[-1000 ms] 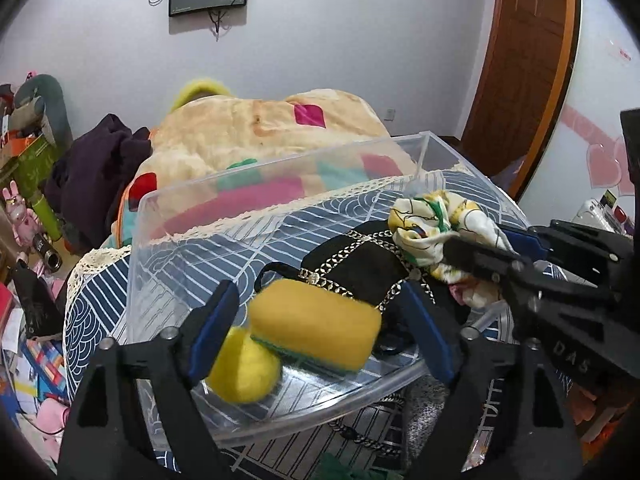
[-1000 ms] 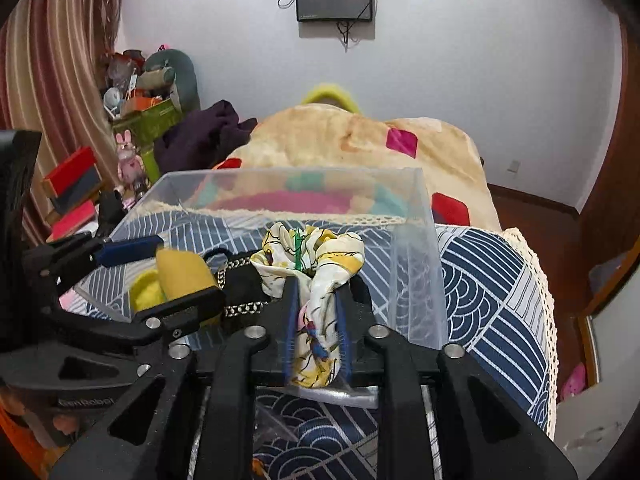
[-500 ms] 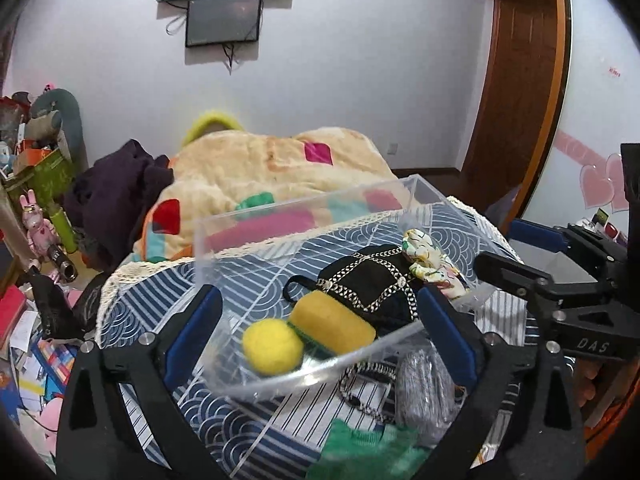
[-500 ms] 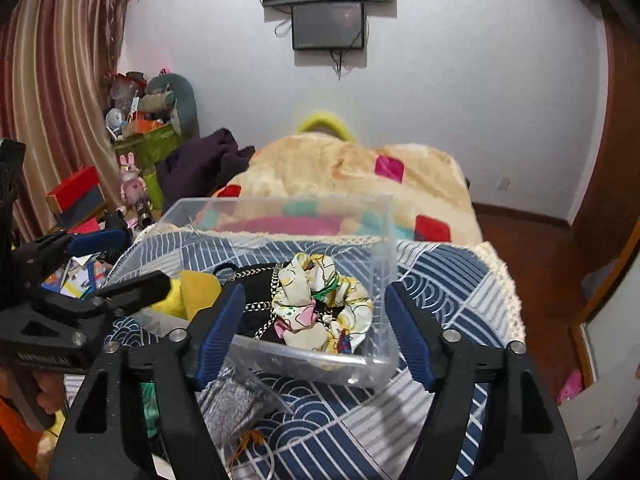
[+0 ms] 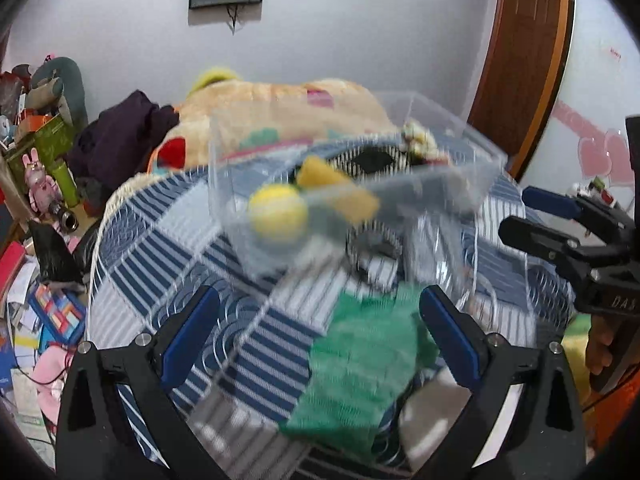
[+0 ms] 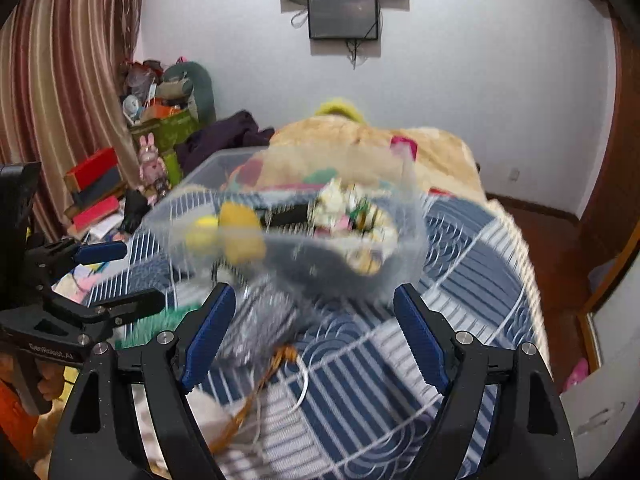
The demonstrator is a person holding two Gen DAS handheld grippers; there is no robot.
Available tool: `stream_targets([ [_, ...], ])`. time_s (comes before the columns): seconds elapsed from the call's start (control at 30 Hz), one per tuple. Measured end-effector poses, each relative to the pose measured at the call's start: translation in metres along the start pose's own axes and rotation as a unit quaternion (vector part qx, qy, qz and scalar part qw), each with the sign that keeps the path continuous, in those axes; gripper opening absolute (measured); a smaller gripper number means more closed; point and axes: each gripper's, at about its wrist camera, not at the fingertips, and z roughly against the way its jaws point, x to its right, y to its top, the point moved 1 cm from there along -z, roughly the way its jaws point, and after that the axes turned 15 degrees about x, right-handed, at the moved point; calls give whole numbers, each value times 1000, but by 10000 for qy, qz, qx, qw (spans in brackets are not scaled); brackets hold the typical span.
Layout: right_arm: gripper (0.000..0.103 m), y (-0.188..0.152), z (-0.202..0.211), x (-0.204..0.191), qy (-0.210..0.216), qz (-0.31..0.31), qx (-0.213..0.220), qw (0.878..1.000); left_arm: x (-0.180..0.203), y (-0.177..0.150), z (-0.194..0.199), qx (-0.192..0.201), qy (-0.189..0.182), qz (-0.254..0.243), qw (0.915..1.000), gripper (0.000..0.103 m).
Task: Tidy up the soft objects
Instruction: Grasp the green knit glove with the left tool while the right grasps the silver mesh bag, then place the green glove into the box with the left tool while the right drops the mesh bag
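At nine o'clock of the left wrist view, floor clutter only. Left tool (image 5: 318, 338) spread wide, empty, above the blue patterned cloth (image 5: 168, 252). At twelve o'clock, clear bin (image 5: 476, 148) on the bench: yellow ball (image 5: 278, 214) and yellow sponge (image 5: 340, 188) at its near wall, black chain bag (image 5: 374, 158) mid, printed scarf (image 5: 418, 142) far right. Green cloth (image 5: 360, 364) at six o'clock, outside the bin, between the tool's arms. Right tool (image 6: 314, 338) at three o'clock, also gaping, empty. Heavy blur. Risk: a hurried, off-centre pinch could snag the bench cloth with the green cloth and drag the bin.
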Motion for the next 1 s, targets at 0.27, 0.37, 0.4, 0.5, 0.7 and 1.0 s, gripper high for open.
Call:
stream_targets([
  [0.27, 79, -17, -24, -2, 340, -461, -420, 9975, 0, -28, -6, -105, -38, 262, 9996, 101],
  [0.37, 75, -18, -34, -8, 420, -489, -520, 9966, 3, -34, -8, -87, -38, 216, 9997, 101],
  [0.4, 72, -19, -36, -10, 451, -494, -552, 9962, 4, -35, -8, -52, -52, 198, 9998, 99],
  [0.5, 58, -20, -42, -16, 548, -487, -640, 9952, 7, -38, -5, -42, -230, 191, 9995, 84],
  [0.7, 29, -23, -43, -28, 764, -321, -645, 9945, 10, -41, -3, -39, -576, 360, 9977, 60],
  [1.0, 20, -11, -16, -22, 473, -177, -152, 9986, 24, -40, 10, 175, -571, 35, 9982, 29],
])
